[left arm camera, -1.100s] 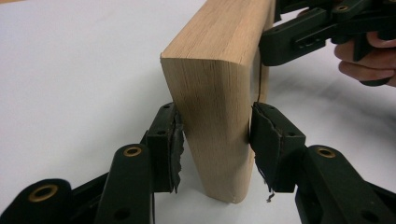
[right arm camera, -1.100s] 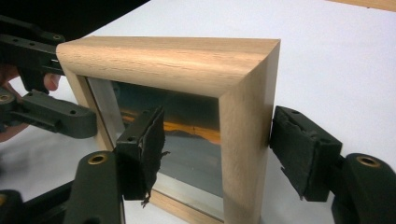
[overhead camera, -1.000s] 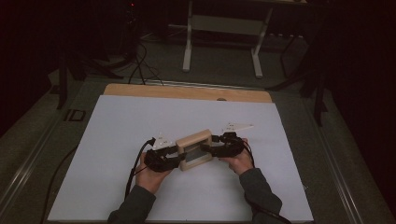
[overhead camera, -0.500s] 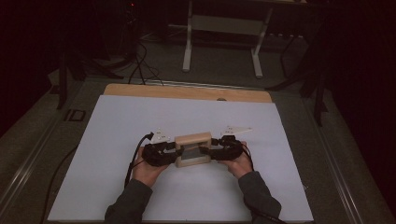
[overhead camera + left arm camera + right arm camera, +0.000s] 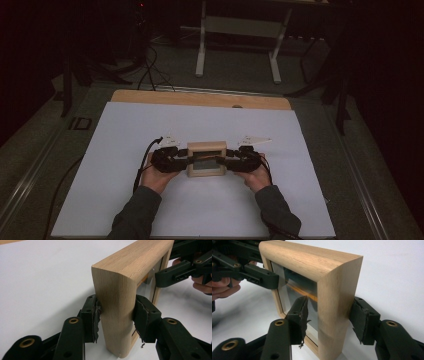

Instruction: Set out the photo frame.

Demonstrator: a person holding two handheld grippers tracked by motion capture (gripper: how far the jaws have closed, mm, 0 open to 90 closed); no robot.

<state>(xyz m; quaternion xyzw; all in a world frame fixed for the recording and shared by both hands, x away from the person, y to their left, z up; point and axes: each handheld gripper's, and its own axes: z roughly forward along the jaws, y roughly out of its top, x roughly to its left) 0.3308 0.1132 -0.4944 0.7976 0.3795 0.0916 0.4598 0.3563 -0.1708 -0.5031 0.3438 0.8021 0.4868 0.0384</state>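
Observation:
A light wooden picture frame [image 5: 205, 148] with a glass pane stands upright on the white table [image 5: 120, 145], between my two grippers. My left gripper [image 5: 186, 161] is shut on the frame's [image 5: 117, 302] left side rail, both pads pressed against the wood. My right gripper [image 5: 225, 161] straddles the right side rail of the frame [image 5: 334, 285]. Its back pad [image 5: 359, 320] lies against the wood, and its pad on the glass side [image 5: 299, 315] stands a narrow gap off. Each gripper view also shows the other gripper's jaw farther off along the frame.
Wide bare white surface lies all around the frame. A wooden strip [image 5: 200, 98] runs along the table's far edge. A cable [image 5: 142, 160] trails from the left gripper toward the near left. A white table stand [image 5: 202, 45] is on the dark floor beyond.
The frame was tilted, with its right end raised. It now stands level and square on the table, slightly nearer the person, and both grippers have come down with it.

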